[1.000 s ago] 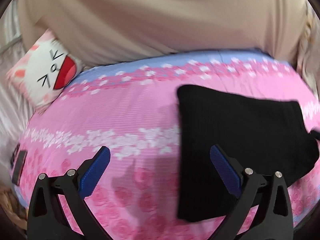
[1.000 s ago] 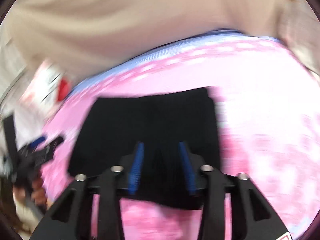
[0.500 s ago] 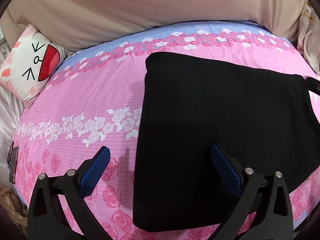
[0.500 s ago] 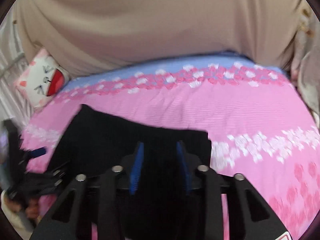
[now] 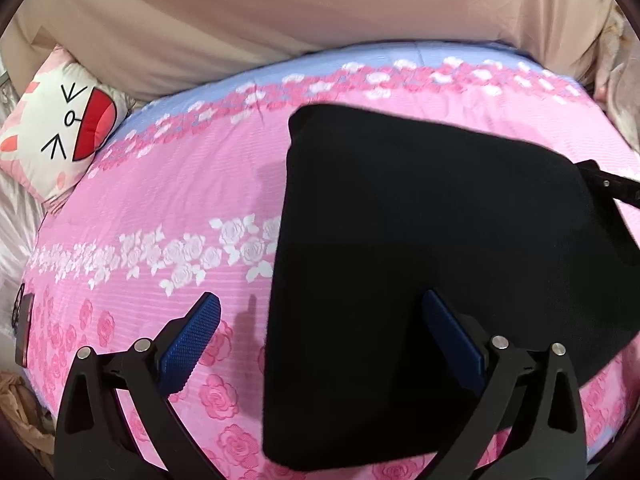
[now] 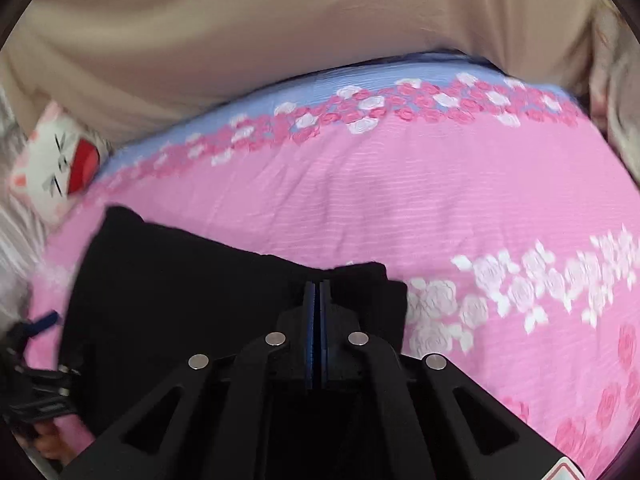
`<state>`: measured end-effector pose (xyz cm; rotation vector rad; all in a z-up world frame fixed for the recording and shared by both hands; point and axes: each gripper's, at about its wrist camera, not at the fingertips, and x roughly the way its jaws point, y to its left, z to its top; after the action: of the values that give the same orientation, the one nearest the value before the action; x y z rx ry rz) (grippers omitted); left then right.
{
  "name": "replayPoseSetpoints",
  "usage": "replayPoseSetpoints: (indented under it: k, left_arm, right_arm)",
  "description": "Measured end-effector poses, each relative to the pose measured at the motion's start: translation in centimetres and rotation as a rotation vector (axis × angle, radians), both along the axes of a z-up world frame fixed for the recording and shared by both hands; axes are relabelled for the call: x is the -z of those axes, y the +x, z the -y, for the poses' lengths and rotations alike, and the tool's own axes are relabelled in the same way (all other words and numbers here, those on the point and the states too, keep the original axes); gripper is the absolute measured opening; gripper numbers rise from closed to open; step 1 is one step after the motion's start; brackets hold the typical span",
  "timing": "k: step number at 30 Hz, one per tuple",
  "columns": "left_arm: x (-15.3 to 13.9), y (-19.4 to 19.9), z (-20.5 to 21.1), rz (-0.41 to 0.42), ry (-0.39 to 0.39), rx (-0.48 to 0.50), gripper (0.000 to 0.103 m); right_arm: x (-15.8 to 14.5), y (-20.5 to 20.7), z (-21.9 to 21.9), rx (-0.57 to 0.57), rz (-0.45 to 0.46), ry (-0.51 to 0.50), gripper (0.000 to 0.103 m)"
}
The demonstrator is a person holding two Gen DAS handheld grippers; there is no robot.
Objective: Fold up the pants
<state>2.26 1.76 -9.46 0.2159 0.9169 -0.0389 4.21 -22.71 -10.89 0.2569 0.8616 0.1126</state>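
The black pants (image 5: pixel 420 248) lie folded in a flat block on the pink rose-print bedspread (image 5: pixel 168 200). My left gripper (image 5: pixel 320 320) is open above their near left edge, one blue pad over the sheet, the other over the cloth. My right gripper (image 6: pixel 318 284) is shut on the far right corner of the pants (image 6: pixel 180 300), the cloth bunched around its blue pads. Its black arm (image 5: pixel 608 184) shows at the right edge of the left wrist view. The left gripper (image 6: pixel 36 364) shows at the left edge of the right wrist view.
A white cat-face pillow (image 5: pixel 60 128) lies at the bed's far left corner. A beige curtain or headboard (image 5: pixel 320 20) runs behind the bed. A dark phone-like object (image 5: pixel 22 328) lies at the left edge of the bed.
My right gripper has closed from partly open onto the corner of the pants. The left wrist view has drawn back a little, so the pants look smaller and farther.
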Motion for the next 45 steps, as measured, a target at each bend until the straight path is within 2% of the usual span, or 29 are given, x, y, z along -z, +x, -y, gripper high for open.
replayPoseSetpoints:
  k: [2,3,5,8,10,12,13,14,15,16,17,18,19,20,21,23,24,25,26,29,31,33,35,37,38,40,41,43,45]
  left_arm:
    - [-1.5,-0.3,-1.2,0.031,-0.043,0.002,0.098]
    - [-2.8,-0.1,-2.4,0.057,-0.087,-0.008,0.098]
    - [-3.9,1.1,-3.8,0.063,-0.148,-0.025,0.098]
    - [-4.4,5.4,-5.2,0.029,-0.258,-0.067,0.098]
    - [-3.2,9.2,-5.2,-0.021,-0.282,-0.066,0.098]
    - [-0.8,12.8,-4.4,-0.131,-0.286,-0.069,0.098]
    - [0.1,13.6,-4.1,-0.157,-0.299,-0.056,0.098]
    - [1.1,14.5,-3.8,-0.189,-0.303,-0.055,0.098]
    - [2.4,15.3,-3.6,-0.227,-0.297,-0.073,0.096]
    - [2.8,15.6,-3.7,-0.244,-0.317,-0.077,0.087]
    - [2.7,15.7,-3.9,-0.252,-0.351,-0.073,0.079]
    - [1.9,15.5,-4.1,-0.241,-0.373,-0.067,0.078]
    - [1.0,15.2,-4.2,-0.205,-0.358,-0.070,0.078]
    - [0.0,14.8,-4.1,-0.153,-0.319,-0.082,0.078]
    - [-1.1,14.2,-3.9,-0.076,-0.245,-0.102,0.081]
    - [-2.2,13.2,-3.6,0.017,-0.158,-0.116,0.093]
    - [-2.4,13.0,-3.6,0.027,-0.149,-0.108,0.093]
    - [-2.4,12.6,-3.8,0.026,-0.145,-0.099,0.093]
    - [-2.3,12.2,-3.9,0.024,-0.151,-0.090,0.093]
    - [-2.4,10.0,-4.4,0.022,-0.160,-0.060,0.094]
    - [-2.8,8.4,-4.9,0.032,-0.170,-0.043,0.097]
    - [-3.3,6.3,-5.3,0.051,-0.192,-0.033,0.097]
    - [-3.4,4.5,-4.6,0.045,-0.217,0.007,0.098]
    - [-3.3,2.4,-2.7,0.013,-0.250,0.117,0.098]
    - [-3.3,1.2,-1.3,0.001,-0.260,0.181,0.098]
    - [-3.2,-1.1,1.7,-0.006,-0.281,0.328,0.098]
    - [-3.1,-2.3,3.4,0.001,-0.262,0.401,0.098]
    - [-2.8,-4.4,6.4,0.035,-0.198,0.511,0.098]
    - [-2.2,-6.3,9.9,0.109,-0.120,0.606,0.098]
  right_arm:
    - [-2.1,-2.5,0.5,0.018,0.055,0.024,0.024]
    - [-2.5,-3.4,0.9,0.017,0.066,0.031,0.043]
    - [-2.8,-5.5,1.9,0.004,0.080,0.087,0.055]
    - [-1.5,-5.5,3.0,-0.028,0.047,0.169,0.056]
    - [-0.4,-4.2,3.3,-0.023,0.023,0.173,0.056]
    - [1.1,-2.4,3.3,-0.034,-0.014,0.205,0.056]
    - [1.7,-1.6,3.1,-0.035,-0.024,0.209,0.057]
    - [2.2,-1.0,2.6,-0.033,-0.017,0.187,0.054]
    - [2.1,-0.8,2.2,-0.035,-0.010,0.155,0.042]
    - [1.3,-0.8,1.5,-0.040,0.000,0.114,0.031]
    - [0.0,-1.2,0.9,-0.059,0.019,0.095,0.026]
    - [-1.5,-1.7,0.5,-0.071,0.050,0.081,0.025]
    - [-3.3,-2.5,0.0,-0.091,0.094,0.065,0.024]
    - [-5.0,-3.2,-0.5,-0.116,0.135,0.054,0.024]
    - [-5.8,-3.5,-0.7,-0.132,0.154,0.044,0.025]
    - [-6.0,-3.5,-0.9,-0.136,0.158,-0.003,0.028]
    - [-4.5,-2.9,-0.5,-0.104,0.111,-0.047,0.030]
    - [-2.2,-2.0,0.3,-0.055,0.022,-0.084,0.031]
    - [-0.1,-1.4,1.1,-0.028,-0.052,-0.088,0.039]
    - [1.0,-2.7,3.7,0.028,-0.047,0.109,0.047]
    - [-0.3,-4.8,4.2,0.020,0.003,0.140,0.047]
    - [-0.7,-6.5,3.8,-0.035,-0.005,0.162,0.047]
    - [-0.5,-7.2,3.6,-0.073,-0.037,0.211,0.047]
    - [0.6,-7.4,2.5,-0.105,-0.091,0.226,0.047]
    - [1.4,-7.3,1.7,-0.112,-0.099,0.203,0.043]
    - [1.2,-6.8,1.1,-0.119,-0.093,0.178,0.025]
    - [0.7,-6.4,0.9,-0.128,-0.084,0.196,0.014]
    - [-0.8,-6.0,0.8,-0.143,-0.063,0.218,0.014]
    - [-2.2,-5.1,-0.2,-0.183,-0.045,0.211,0.014]
